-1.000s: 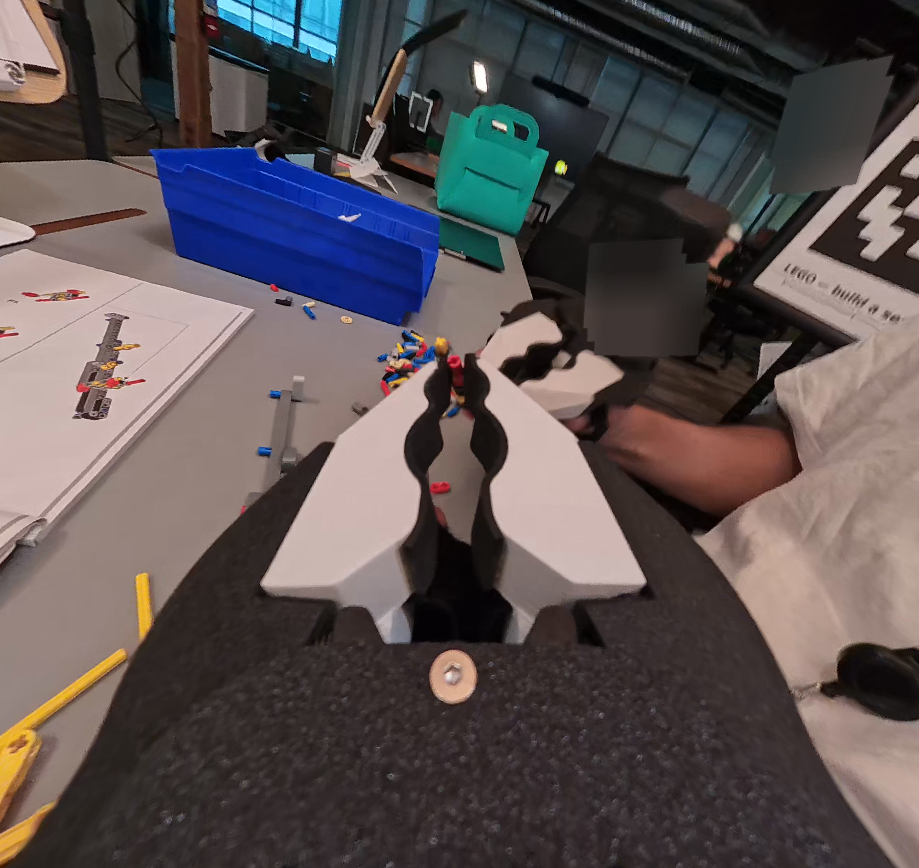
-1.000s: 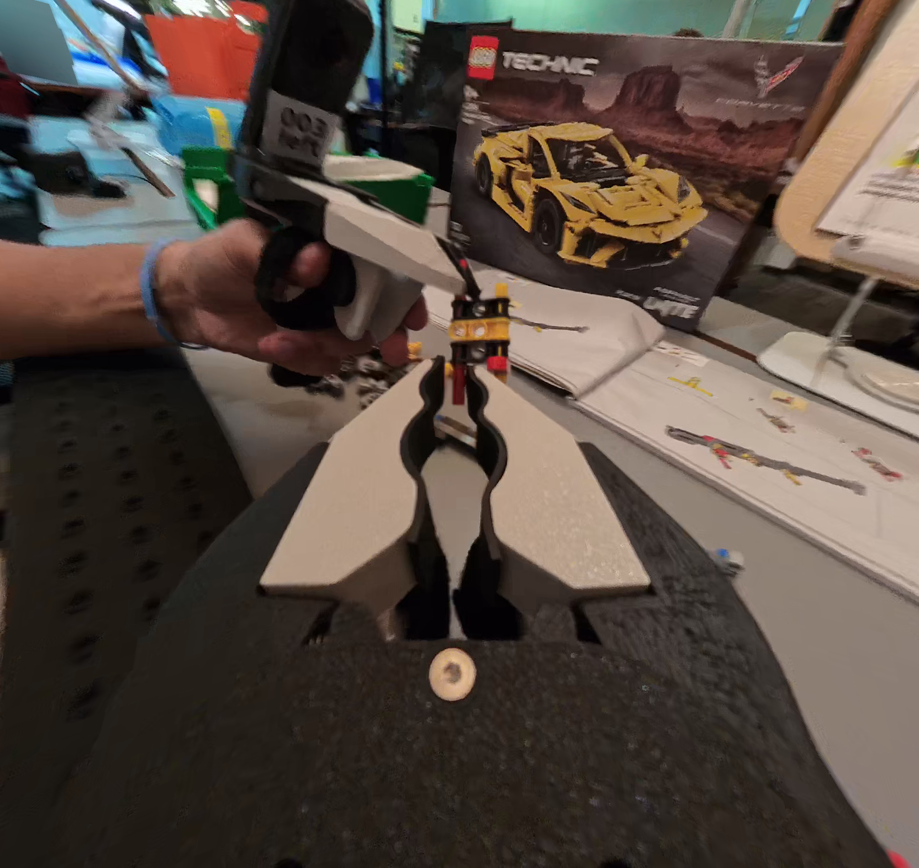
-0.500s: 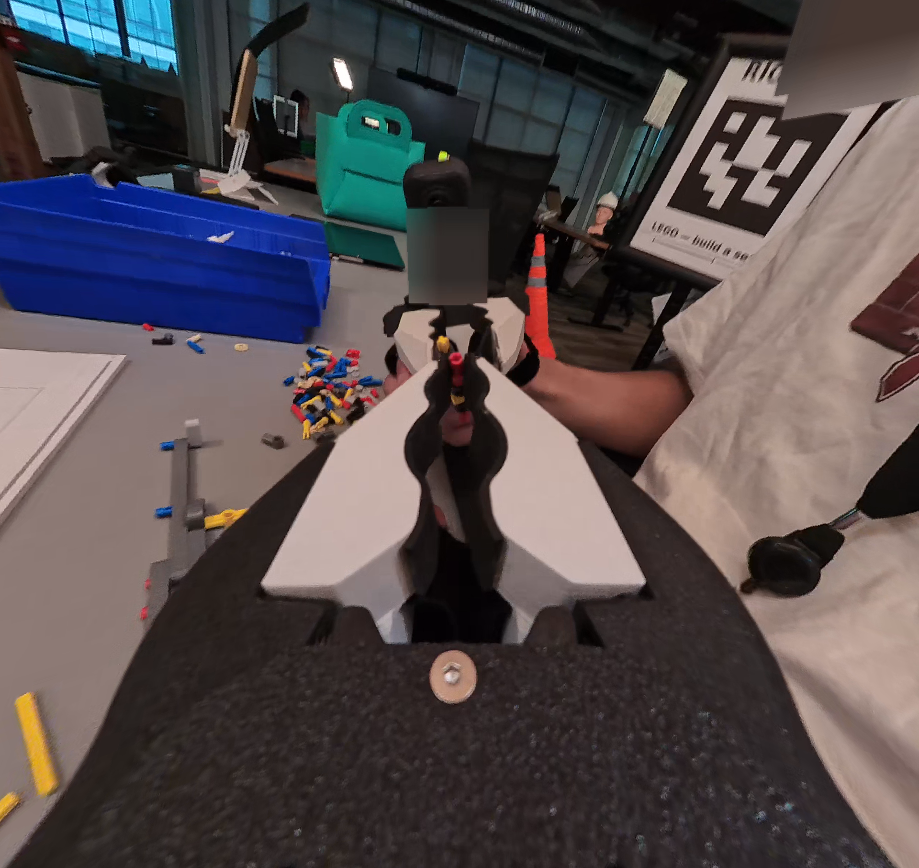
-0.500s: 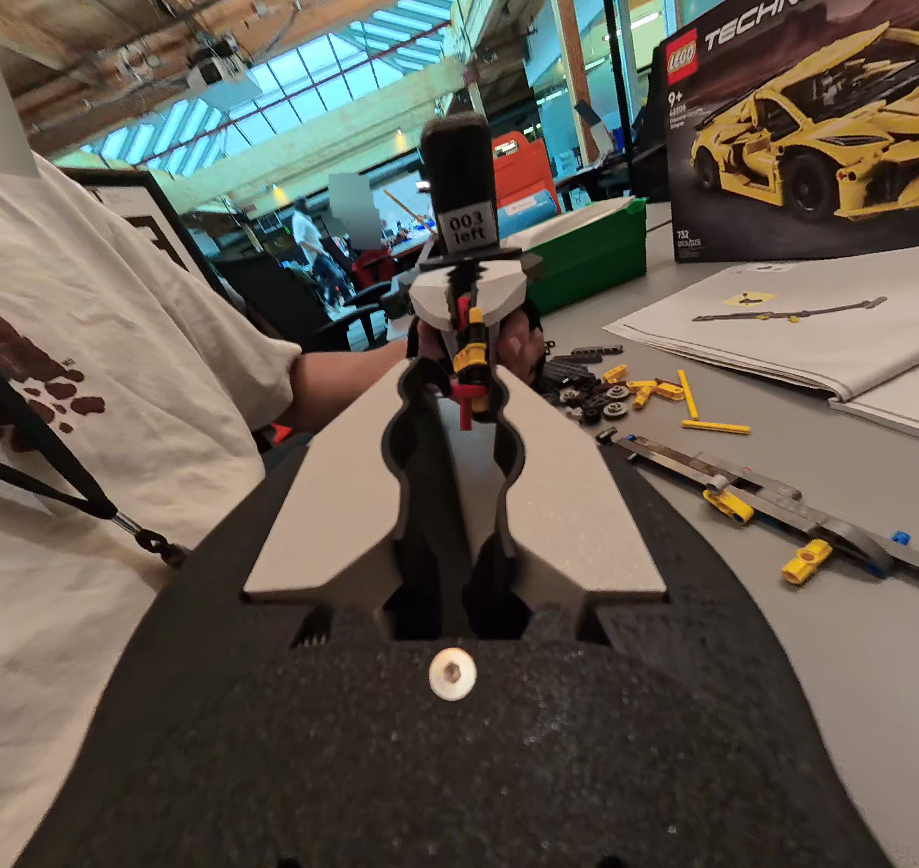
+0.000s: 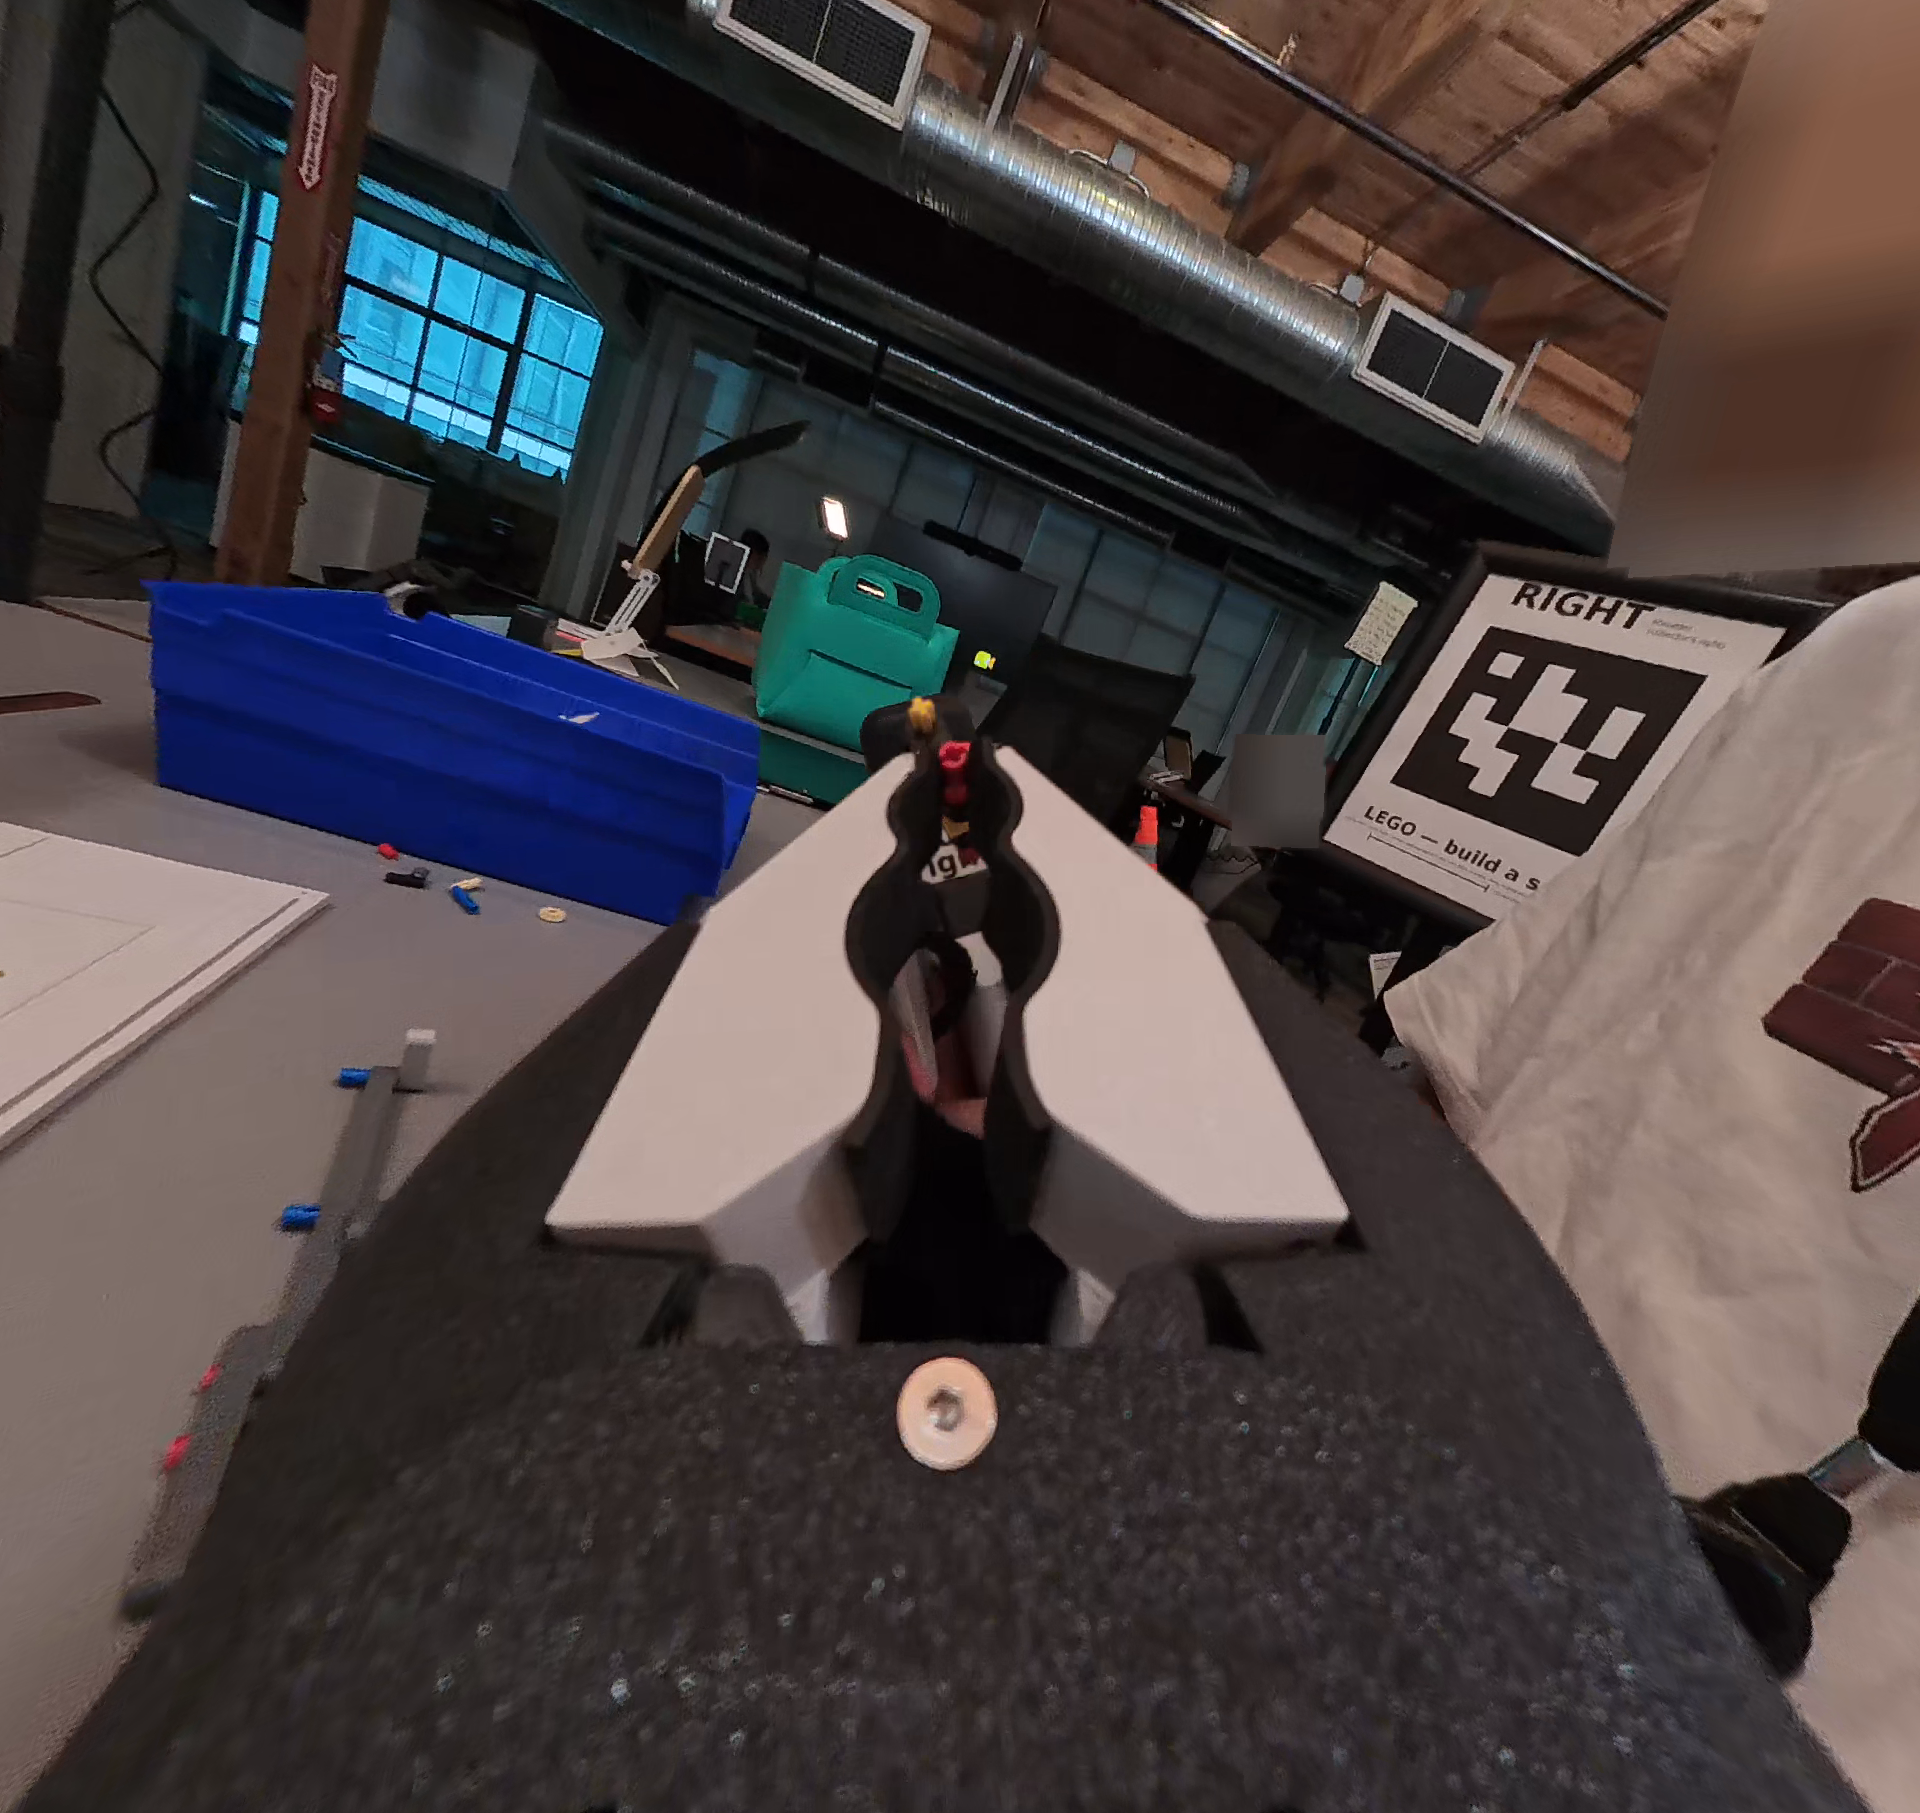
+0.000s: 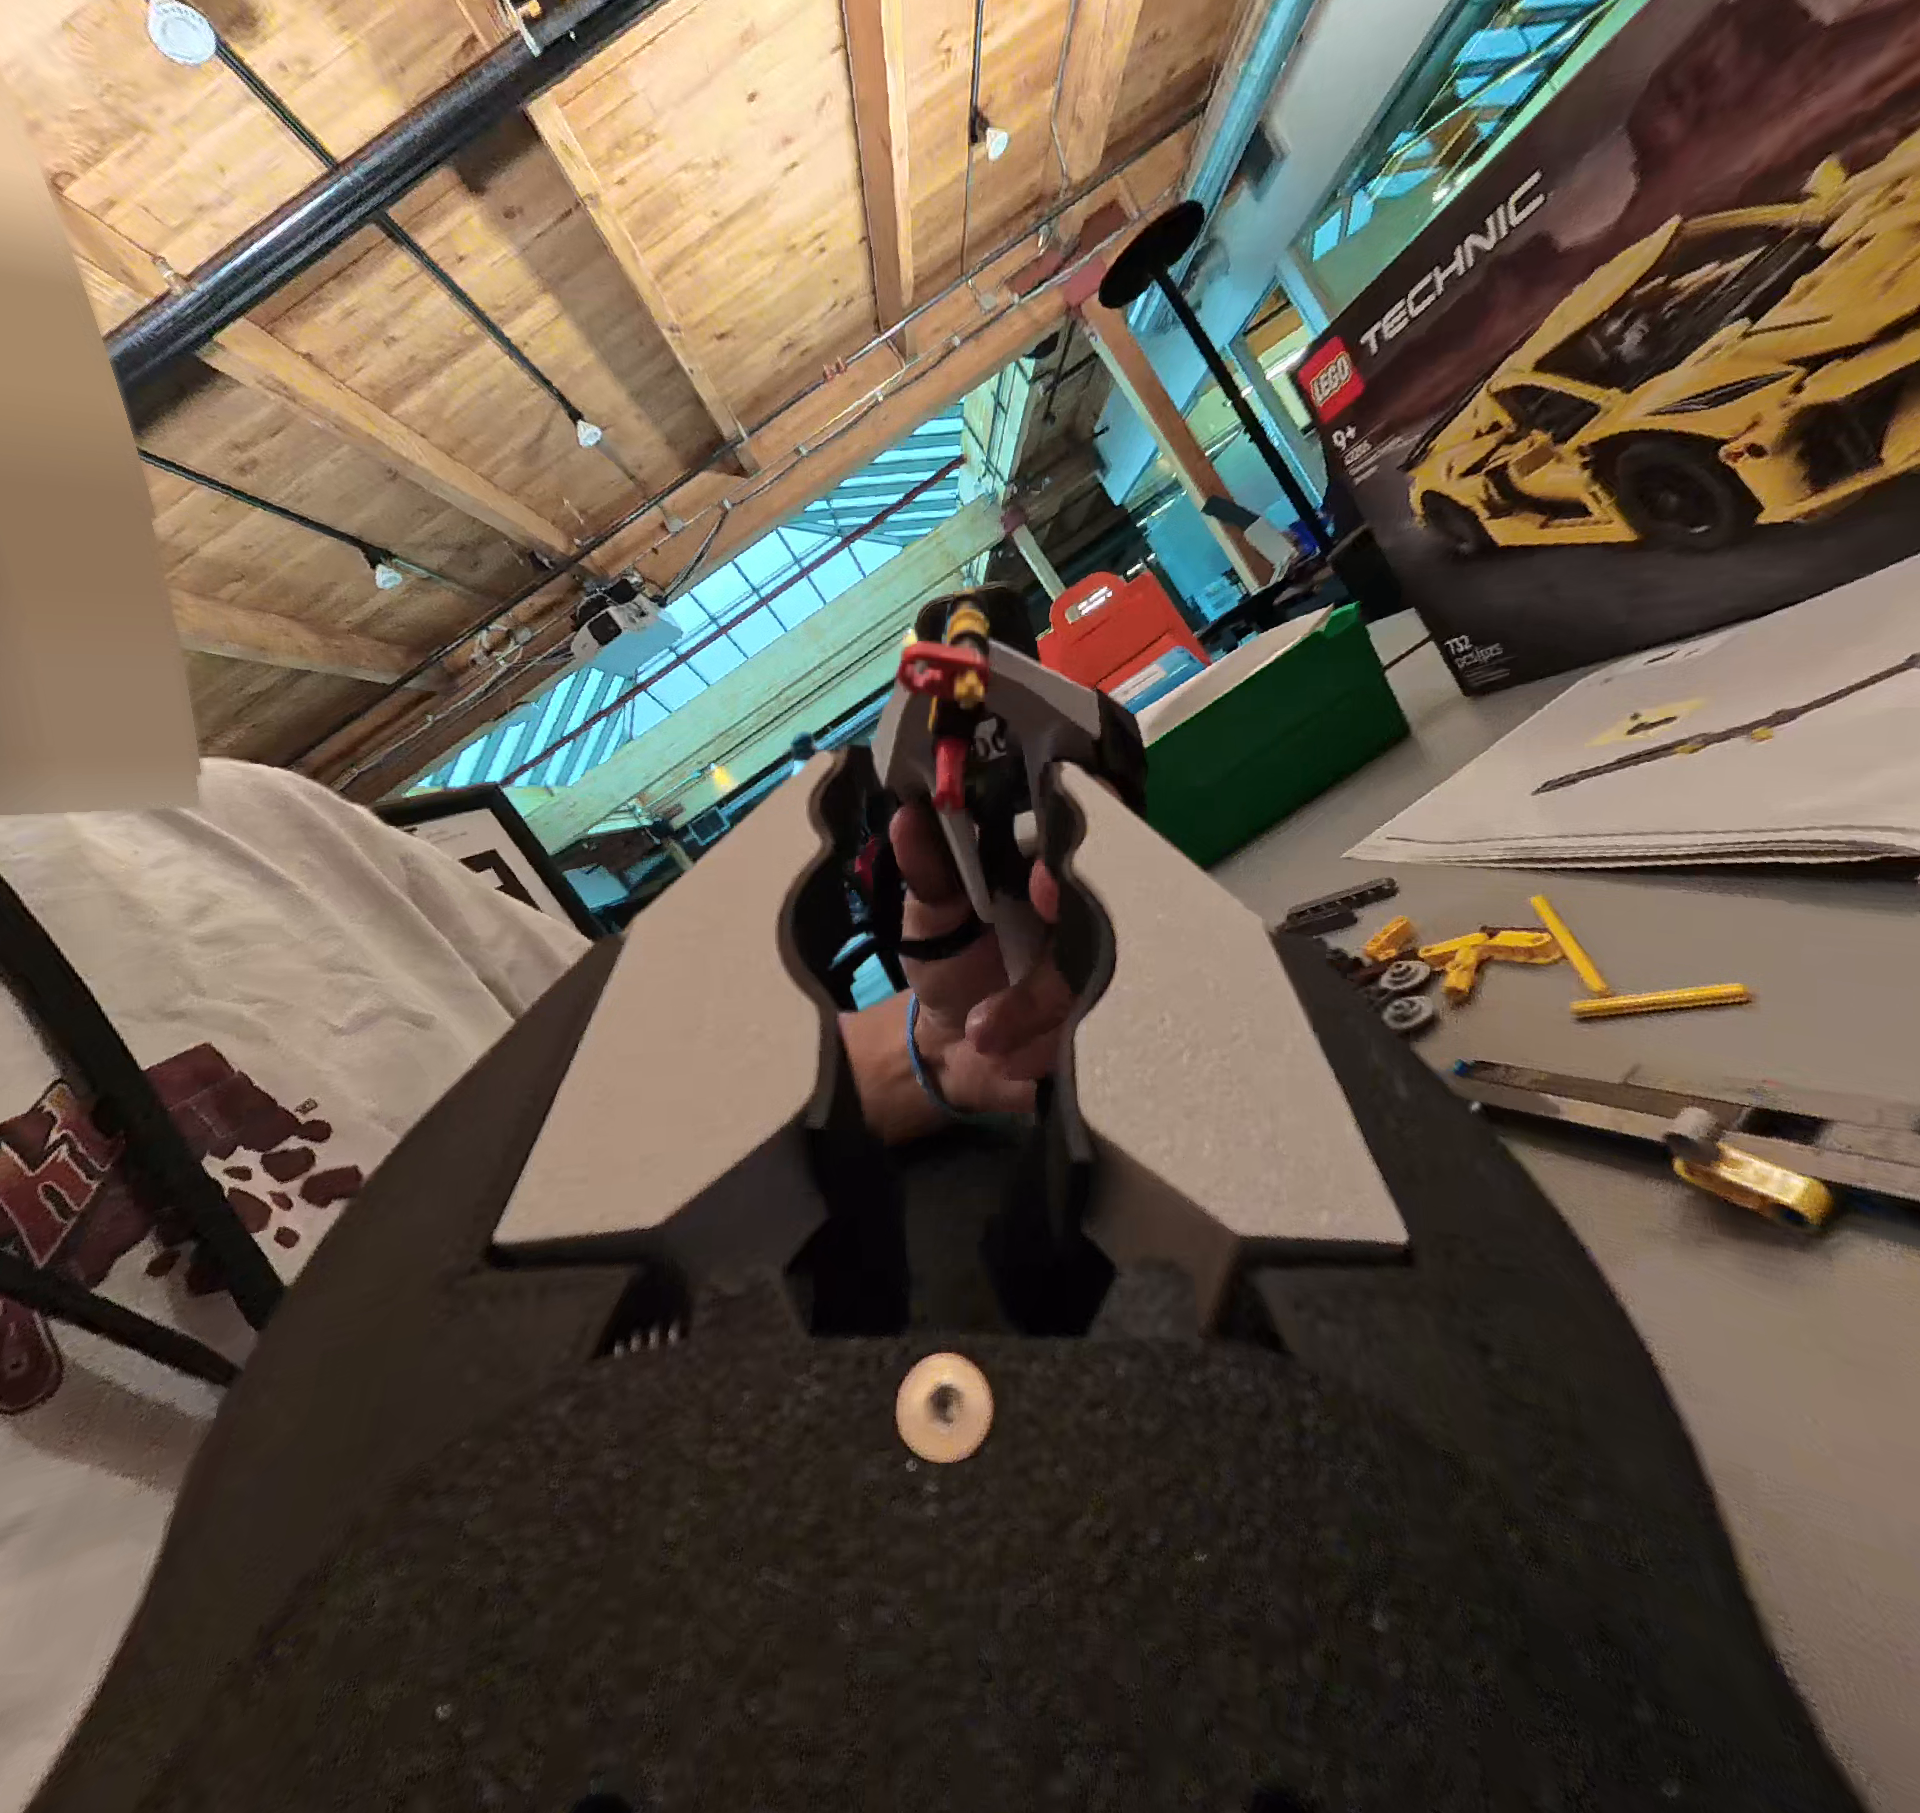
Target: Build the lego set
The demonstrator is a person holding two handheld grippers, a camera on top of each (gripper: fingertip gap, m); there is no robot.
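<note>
A small assembly of red, yellow and black pieces is pinched at the tips of my left gripper, which is shut on it and raised off the table. In the right wrist view the same assembly sticks up from the left gripper, held by a hand. My right gripper faces it with jaws wide apart and empty, just short of the assembly. The right gripper's fingers show through the gap in the left wrist view.
On the grey table are a blue bin, an open manual, a long grey beam assembly, loose yellow and grey pieces, a green bin and the set's box. The person's white shirt is close on the right. My two grippers' fingertips are within a few centimetres of each other.
My right gripper has opened and let go of the small assembly. Both grippers have swung to face each other and tilted upward. The left gripper stays shut on the assembly.
</note>
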